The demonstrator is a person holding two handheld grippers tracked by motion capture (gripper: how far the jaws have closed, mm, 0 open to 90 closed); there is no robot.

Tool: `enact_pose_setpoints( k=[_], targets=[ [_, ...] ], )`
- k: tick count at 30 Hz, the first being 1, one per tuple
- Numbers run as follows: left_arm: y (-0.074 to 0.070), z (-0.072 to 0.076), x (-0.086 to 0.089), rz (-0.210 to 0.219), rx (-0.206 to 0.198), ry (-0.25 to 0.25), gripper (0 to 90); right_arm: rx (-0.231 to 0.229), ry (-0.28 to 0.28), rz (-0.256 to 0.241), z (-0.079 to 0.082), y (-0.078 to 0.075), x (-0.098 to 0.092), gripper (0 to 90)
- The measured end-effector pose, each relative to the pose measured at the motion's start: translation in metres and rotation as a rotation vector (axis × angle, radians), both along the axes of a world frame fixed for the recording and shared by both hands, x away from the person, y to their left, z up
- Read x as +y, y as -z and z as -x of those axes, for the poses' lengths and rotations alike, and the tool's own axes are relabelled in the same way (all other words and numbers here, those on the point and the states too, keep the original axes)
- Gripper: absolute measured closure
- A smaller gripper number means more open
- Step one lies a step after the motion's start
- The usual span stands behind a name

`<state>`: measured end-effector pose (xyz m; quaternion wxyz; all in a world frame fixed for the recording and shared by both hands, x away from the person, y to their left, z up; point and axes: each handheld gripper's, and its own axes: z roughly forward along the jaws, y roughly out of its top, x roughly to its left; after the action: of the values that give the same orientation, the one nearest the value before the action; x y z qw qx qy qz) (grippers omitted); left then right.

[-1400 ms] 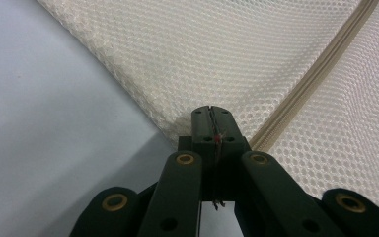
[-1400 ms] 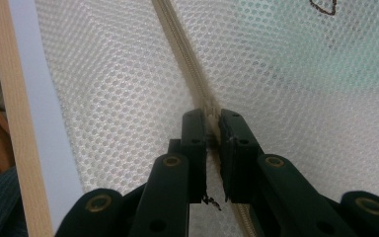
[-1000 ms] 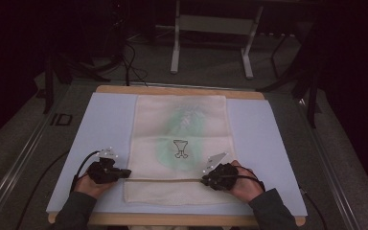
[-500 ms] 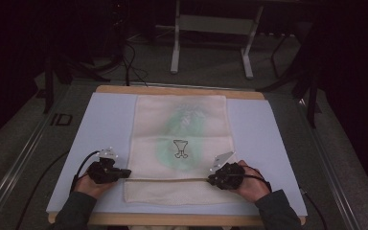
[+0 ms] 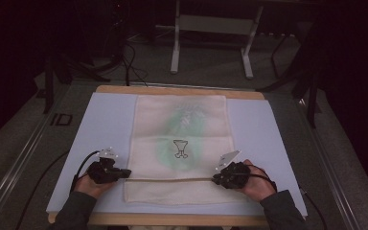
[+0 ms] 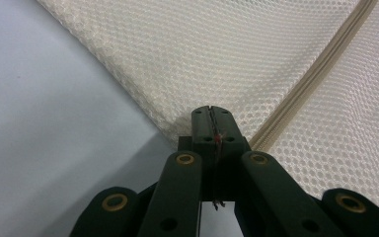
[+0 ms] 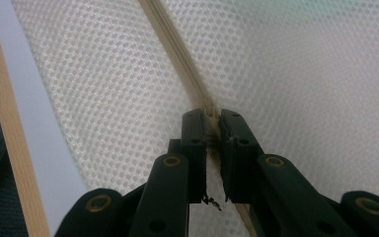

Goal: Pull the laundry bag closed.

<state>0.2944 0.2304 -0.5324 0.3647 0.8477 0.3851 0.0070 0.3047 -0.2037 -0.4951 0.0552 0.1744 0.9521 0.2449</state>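
Behind mesh bag (image 5: 179,143), table legs (image 5: 175,43); tools (image 5: 123,174) apparently pinching zipper (image 5: 172,180).

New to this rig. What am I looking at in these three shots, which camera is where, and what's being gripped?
No robot arm here: a person holds a pair of hand-held tongs in each hand. The high view looks down from above the person's side of the table; the left tongs show at its left, the right tongs at its right. The other two views come from cameras riding on each pair of tongs, looking along its black jaws.

A cream mesh laundry bag lies flat on the pale table cover, with something greenish inside. A zipper runs across its near end. The left tongs are shut on the bag's edge at the zipper's end; the right tongs are closed on the zipper at the other end.
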Motion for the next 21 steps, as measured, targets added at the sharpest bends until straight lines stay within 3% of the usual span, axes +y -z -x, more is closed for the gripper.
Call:
enact_pose_setpoints(
  k=[21],
  targets=[
    [0.0, 0.0, 0.0, -0.003, 0.0, 0.003, 90.0, 0.006, 0.019, 0.002, -0.003, -0.001, -0.014, 81.9]
  ],
)
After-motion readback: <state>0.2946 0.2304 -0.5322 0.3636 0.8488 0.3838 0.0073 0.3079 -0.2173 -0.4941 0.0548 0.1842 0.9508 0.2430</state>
